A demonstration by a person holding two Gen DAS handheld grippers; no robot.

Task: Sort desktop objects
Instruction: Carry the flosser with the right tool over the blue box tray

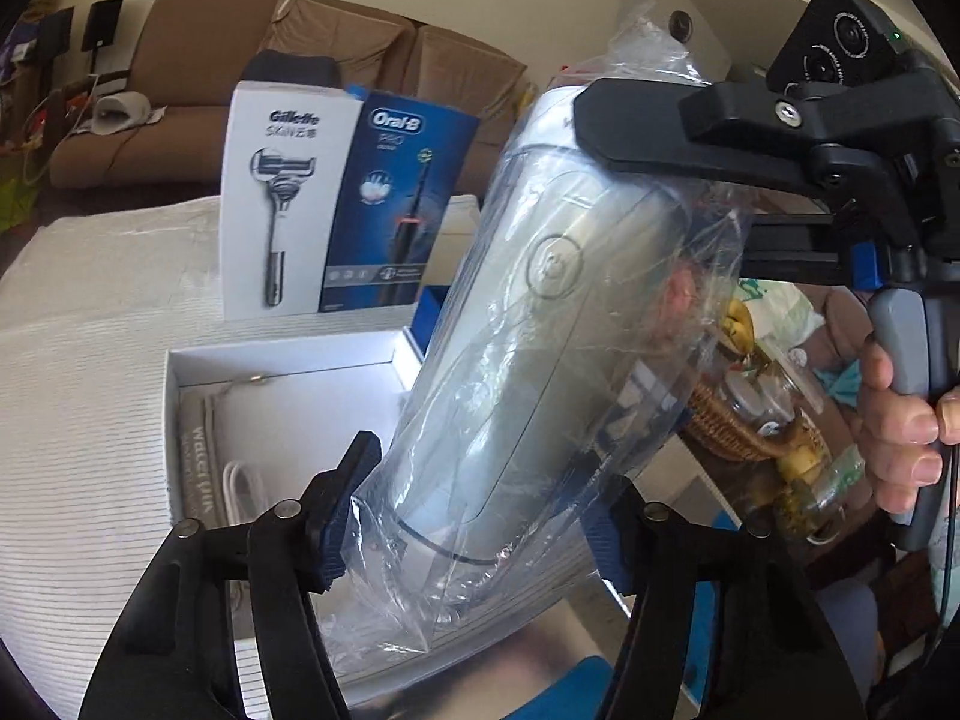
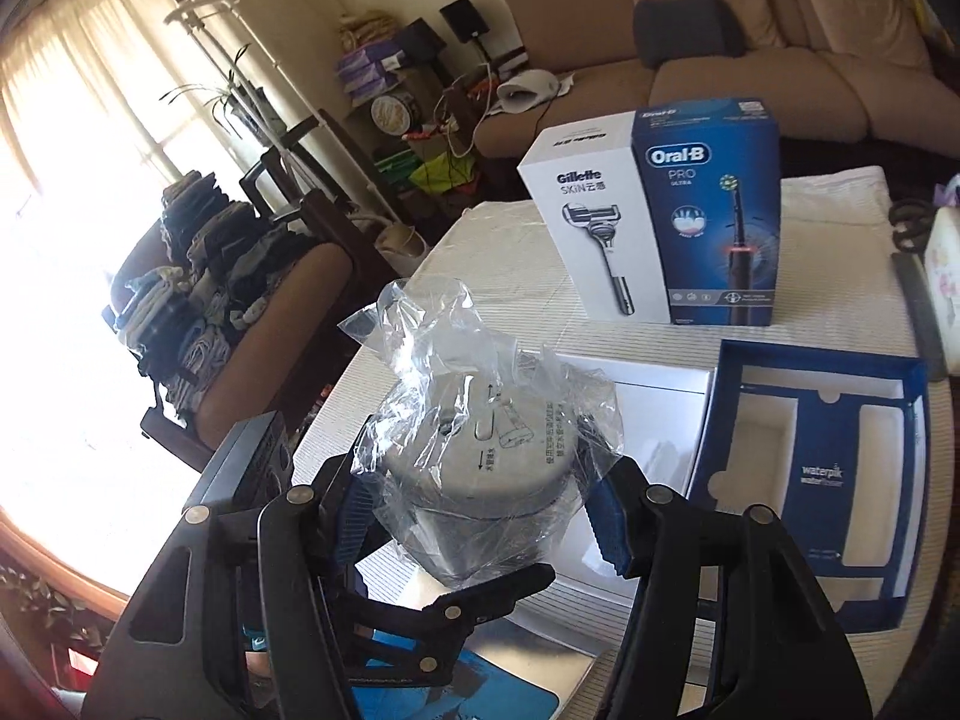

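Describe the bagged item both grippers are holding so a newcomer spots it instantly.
Start at the striped table, in front of the upright Gillette box and Oral-B box. Raised above the open white box is a silver-grey cylindrical device. Unlike the boxes, it is wrapped in a crinkled clear bag.

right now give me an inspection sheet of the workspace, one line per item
surface: table under a white ribbed cloth
job's things: grey device in a clear plastic bag, held in the air over an open white box; blue waterpik tray lies open and empty beside it
clutter: razor box and toothbrush box stand upright side by side at the back
grippers: left tongs shut on one end of the bagged device, right tongs shut on the other end
cables: white cord coiled inside the white box
surroundings: brown sofa, stacked clothes on a chair, bright window at the side
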